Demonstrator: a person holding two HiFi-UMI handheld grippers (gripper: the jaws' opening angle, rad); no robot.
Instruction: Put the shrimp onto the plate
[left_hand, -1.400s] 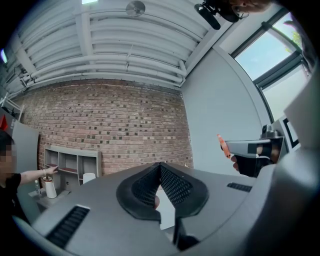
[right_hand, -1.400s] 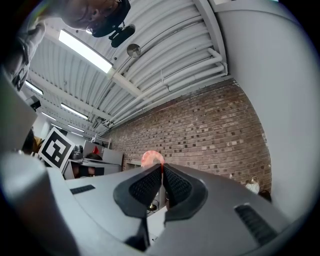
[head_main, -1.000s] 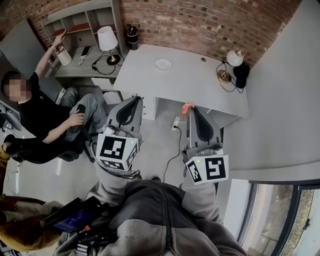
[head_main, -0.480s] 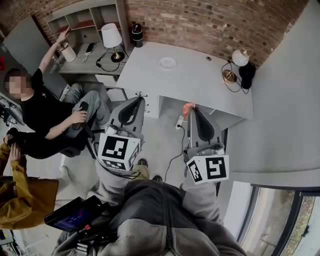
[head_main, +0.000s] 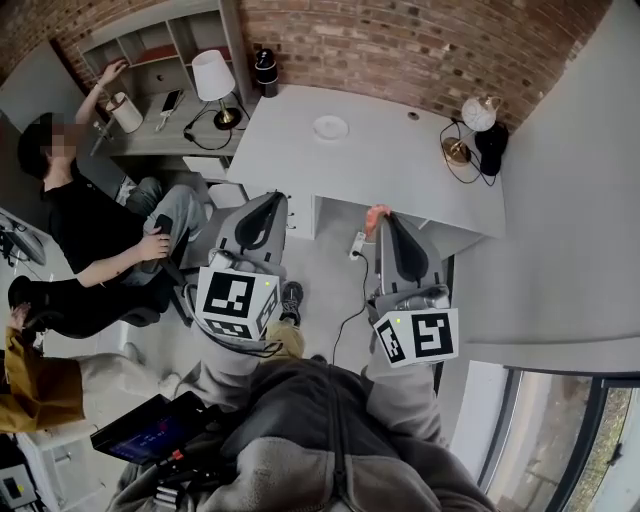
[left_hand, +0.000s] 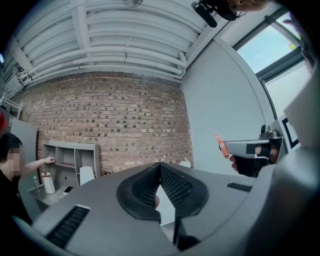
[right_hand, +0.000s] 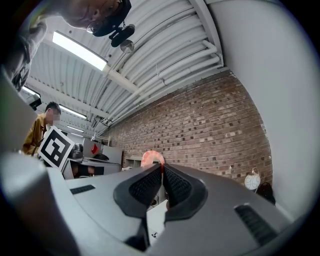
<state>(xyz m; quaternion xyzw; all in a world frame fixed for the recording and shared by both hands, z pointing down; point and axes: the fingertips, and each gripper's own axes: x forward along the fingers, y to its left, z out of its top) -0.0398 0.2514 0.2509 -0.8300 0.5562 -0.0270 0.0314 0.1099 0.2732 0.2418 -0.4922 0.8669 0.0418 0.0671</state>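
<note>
One curled pink shrimp (right_hand: 150, 158), R gripper (right_hand: 161, 169) pinching

A red brick wall (head_main: 400, 40) runs along the back. A big grey desk (head_main: 400, 170) stands against it, with a round lamp (head_main: 478, 113) at its back right corner. To the left are grey shelves (head_main: 150, 50) and a white lamp (head_main: 212, 77). The floor (head_main: 320, 265) is grey. A window (head_main: 560, 430) is low on the right.

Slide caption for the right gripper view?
Right hand-held gripper shut on the shrimp, brick wall behind.
</note>
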